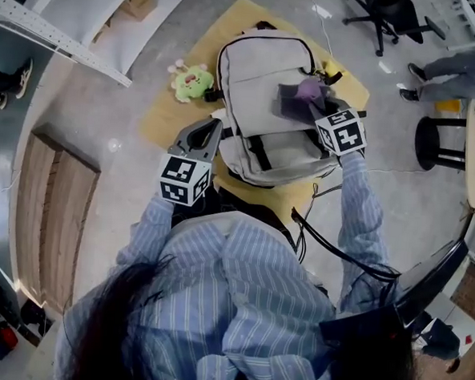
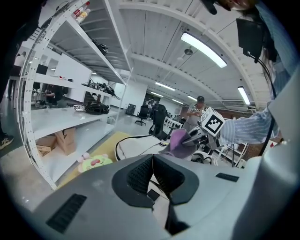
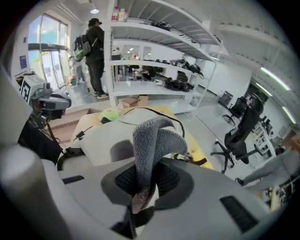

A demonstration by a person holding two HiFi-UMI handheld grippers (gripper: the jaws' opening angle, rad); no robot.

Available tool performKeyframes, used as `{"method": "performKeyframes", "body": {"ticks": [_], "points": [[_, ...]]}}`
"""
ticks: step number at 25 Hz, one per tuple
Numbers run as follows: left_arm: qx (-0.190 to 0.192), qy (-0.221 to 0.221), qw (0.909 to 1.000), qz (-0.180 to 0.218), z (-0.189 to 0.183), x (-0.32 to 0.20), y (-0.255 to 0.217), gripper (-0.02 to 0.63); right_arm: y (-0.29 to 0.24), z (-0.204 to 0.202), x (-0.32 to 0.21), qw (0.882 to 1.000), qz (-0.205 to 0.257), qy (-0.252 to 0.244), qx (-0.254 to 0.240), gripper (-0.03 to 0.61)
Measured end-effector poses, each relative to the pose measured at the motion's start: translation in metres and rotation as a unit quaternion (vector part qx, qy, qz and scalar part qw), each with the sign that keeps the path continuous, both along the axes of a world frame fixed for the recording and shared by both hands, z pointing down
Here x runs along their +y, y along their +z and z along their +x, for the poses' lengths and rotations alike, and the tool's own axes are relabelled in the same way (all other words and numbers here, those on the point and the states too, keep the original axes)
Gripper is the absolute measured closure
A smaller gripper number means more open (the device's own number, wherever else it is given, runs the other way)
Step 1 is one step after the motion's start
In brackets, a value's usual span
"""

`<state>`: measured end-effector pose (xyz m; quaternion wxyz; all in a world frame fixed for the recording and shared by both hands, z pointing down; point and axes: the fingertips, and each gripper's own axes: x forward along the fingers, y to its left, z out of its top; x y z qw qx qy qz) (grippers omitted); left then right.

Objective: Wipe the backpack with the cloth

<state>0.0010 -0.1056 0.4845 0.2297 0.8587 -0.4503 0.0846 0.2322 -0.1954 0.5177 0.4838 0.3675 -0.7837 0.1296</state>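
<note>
Grippers: left gripper has fingers pressed together, holding nothing I can see; right gripper pinches the cloth.
Backpack: lies flat on the yellow counter, under the cloth.
Slip: nothing holds the backpack down, so a hard rub may push it.
Toy: green, just beside the backpack; a sliding backpack could bump it.
</note>
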Motion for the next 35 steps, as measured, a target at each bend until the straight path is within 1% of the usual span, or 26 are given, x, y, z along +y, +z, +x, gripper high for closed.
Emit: {"method": "performKeyframes", "body": {"ticks": [3, 8, 11, 14, 16, 18, 20, 22, 26, 29, 32, 35], "points": [[0.0, 0.01, 0.9999, -0.002, 0.005, -0.002, 0.002, 0.607, 0.003, 0.034, -0.009, 0.999, -0.003, 0.048, -0.002, 0.537], [-0.003, 0.015, 0.9998, -0.008, 0.006, -0.005, 0.005, 0.607, -0.001, 0.08, -0.021, 0.994, 0.003, 0.107, -0.002, 0.537], [-0.002, 0.016, 0.9998, -0.012, 0.009, -0.007, 0.006, 0.607, -0.002, 0.109, -0.028, 0.99, 0.007, 0.141, 0.002, 0.537], [-0.003, 0.017, 0.9997, -0.015, 0.012, -0.007, 0.008, 0.607, -0.005, 0.138, -0.032, 0.983, 0.009, 0.182, 0.009, 0.537], [-0.004, 0.016, 0.9997, -0.017, 0.011, -0.008, 0.01, 0.607, -0.009, 0.149, -0.032, 0.98, 0.01, 0.199, 0.011, 0.537], [-0.004, 0.013, 0.9997, -0.019, 0.008, -0.009, 0.011, 0.607, -0.019, 0.149, -0.035, 0.979, 0.017, 0.203, -0.001, 0.537], [-0.004, 0.009, 0.9997, -0.021, 0.005, -0.011, 0.013, 0.607, -0.035, 0.136, -0.039, 0.98, 0.029, 0.194, -0.031, 0.537], [-0.004, 0.006, 0.9997, -0.023, 0.002, -0.013, 0.014, 0.607, -0.057, 0.114, -0.044, 0.984, 0.045, 0.165, -0.057, 0.537], [-0.001, 0.004, 0.9997, -0.025, -0.001, -0.019, 0.016, 0.607, -0.103, 0.041, -0.056, 0.992, 0.082, 0.063, -0.073, 0.537], [0.001, 0.006, 0.9997, -0.023, -0.001, -0.022, 0.017, 0.607, -0.126, -0.027, -0.058, 0.99, 0.099, -0.015, -0.099, 0.537], [0.002, 0.01, 0.9997, -0.022, -0.001, -0.024, 0.017, 0.607, -0.127, -0.094, -0.051, 0.984, 0.094, -0.08, -0.128, 0.537], [0.003, 0.011, 0.9997, -0.021, -0.003, -0.024, 0.019, 0.607, -0.103, -0.151, -0.038, 0.979, 0.064, -0.117, -0.151, 0.537]]}}
